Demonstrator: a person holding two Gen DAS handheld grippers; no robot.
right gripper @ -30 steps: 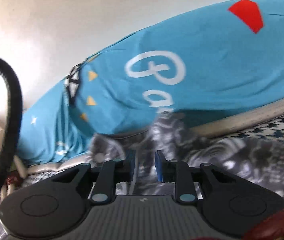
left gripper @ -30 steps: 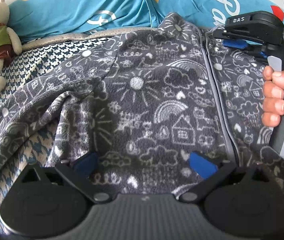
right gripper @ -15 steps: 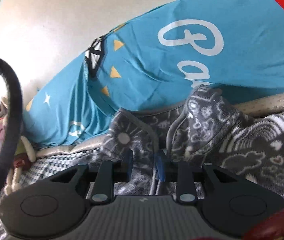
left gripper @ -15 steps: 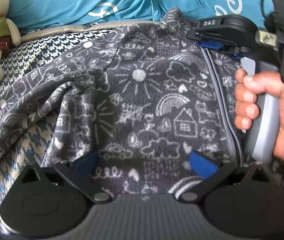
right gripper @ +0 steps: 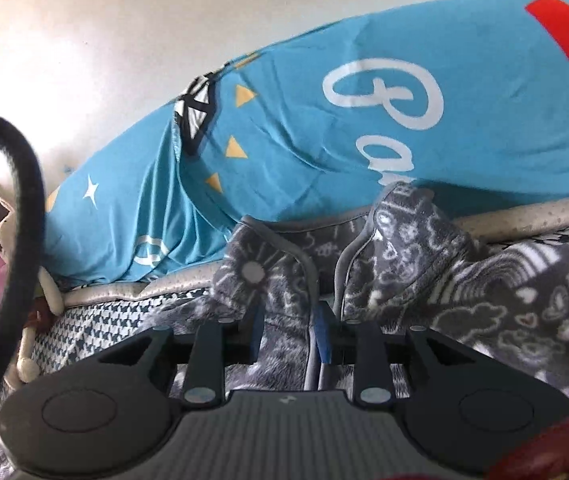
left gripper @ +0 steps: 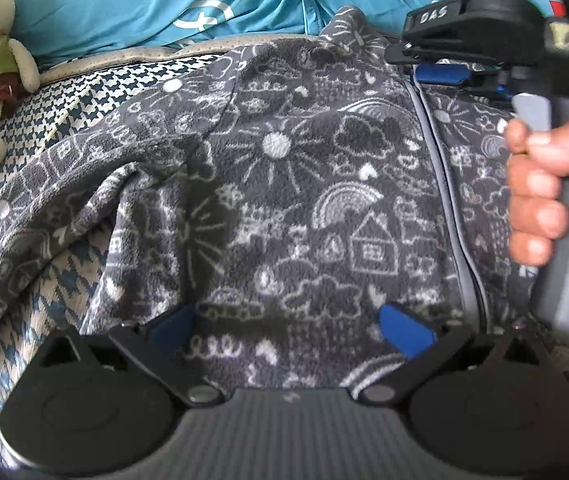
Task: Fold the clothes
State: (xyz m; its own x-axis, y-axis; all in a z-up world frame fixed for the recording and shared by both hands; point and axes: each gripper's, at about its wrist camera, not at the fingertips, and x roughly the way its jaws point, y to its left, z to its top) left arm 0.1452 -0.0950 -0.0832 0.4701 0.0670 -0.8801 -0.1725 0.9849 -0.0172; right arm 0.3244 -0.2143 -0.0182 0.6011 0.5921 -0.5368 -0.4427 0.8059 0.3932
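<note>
The grey fleece [left gripper: 304,208] lies spread front-up on the checked bed cover [left gripper: 96,96], collar toward the blue pillows [right gripper: 364,128] — this looks like the laying-out step, before any fold is made. The right gripper [right gripper: 290,334] is pinched onto the zip [left gripper: 450,216] edge just below the collar, while the left gripper [left gripper: 284,326] hovers wide apart over the hem, holding nothing. Next, I'd guess, the bunched sleeve [left gripper: 84,200] needs smoothing before it is folded across the front.

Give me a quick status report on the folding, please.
Left hand-held gripper open over the fleece. Right hand-held gripper shut on the fleece by its zipper, near the collar. Fleece spread unfolded, left sleeve rumpled. Nothing in the way.
</note>
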